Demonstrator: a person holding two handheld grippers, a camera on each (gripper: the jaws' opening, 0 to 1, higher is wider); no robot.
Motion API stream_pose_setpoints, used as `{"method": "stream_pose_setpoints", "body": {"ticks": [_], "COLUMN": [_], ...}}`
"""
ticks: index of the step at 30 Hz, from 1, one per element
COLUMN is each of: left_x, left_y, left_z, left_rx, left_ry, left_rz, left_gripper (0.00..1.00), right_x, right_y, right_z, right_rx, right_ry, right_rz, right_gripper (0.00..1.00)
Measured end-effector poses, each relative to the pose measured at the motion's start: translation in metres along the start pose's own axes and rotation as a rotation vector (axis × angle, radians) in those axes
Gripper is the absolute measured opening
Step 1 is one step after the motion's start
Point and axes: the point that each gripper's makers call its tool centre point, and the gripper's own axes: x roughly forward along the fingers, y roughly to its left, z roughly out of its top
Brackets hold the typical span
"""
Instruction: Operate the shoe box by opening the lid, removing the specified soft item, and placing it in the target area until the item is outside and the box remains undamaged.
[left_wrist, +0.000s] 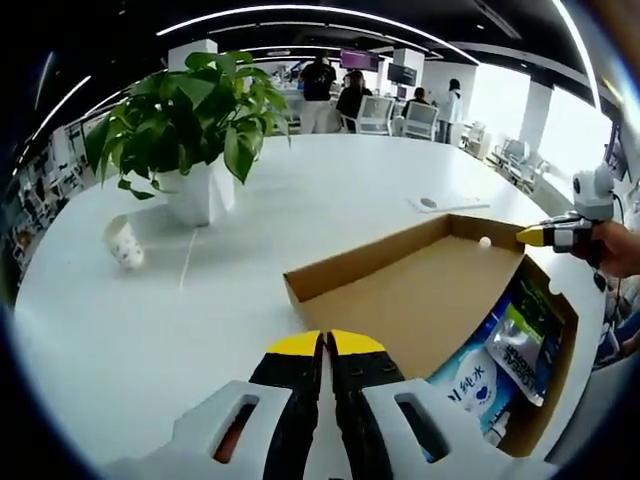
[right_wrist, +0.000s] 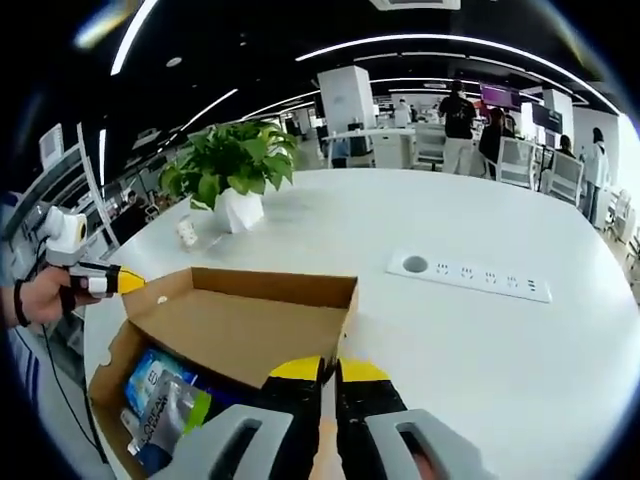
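Two closed grippers (left_wrist: 326, 345) (right_wrist: 328, 372), one open shoe box (left_wrist: 400, 300), two pouches (left_wrist: 525, 345).

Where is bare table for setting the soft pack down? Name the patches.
Bare table lies between the shoe box and the socket strip, and between the box and the potted plant. Crowded: inside the box, with blue packs.

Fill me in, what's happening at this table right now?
A person holds a pair of tongs in each hand over a cardboard shoe box on a white table. The lid is already open and stands up. Soft packets, blue and green, lie inside the box; none is out yet. The left tongs and the right tongs are both shut on nothing, near the box. A potted plant and a paper cup stand further back.
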Motion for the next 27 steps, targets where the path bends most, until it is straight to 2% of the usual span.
{"method": "stream_pose_setpoints", "body": {"ticks": [10,17,21,27], "left_x": [-0.013,-0.033,-0.045,-0.060], "left_y": [-0.003,-0.006,-0.019,-0.035], "left_z": [-0.002,-0.004,0.003,-0.002], "left_rx": [-0.019,-0.051,-0.068,-0.021], "left_ry": [-0.009,-0.036,-0.096,-0.104], "left_rz": [0.001,0.007,-0.047,-0.082], "left_gripper": [0.00,0.00,0.06,0.09], "right_x": [-0.019,-0.039,-0.052,-0.070], "right_y": [-0.002,-0.002,0.004,0.003], "right_z": [0.002,0.000,-0.003,-0.014], "right_rx": [-0.001,0.009,0.003,0.018], "right_ry": [-0.007,-0.019,-0.031,-0.054], "right_rz": [0.008,0.002,0.013,0.015], "right_gripper": [0.00,0.02,0.04,0.06]}}
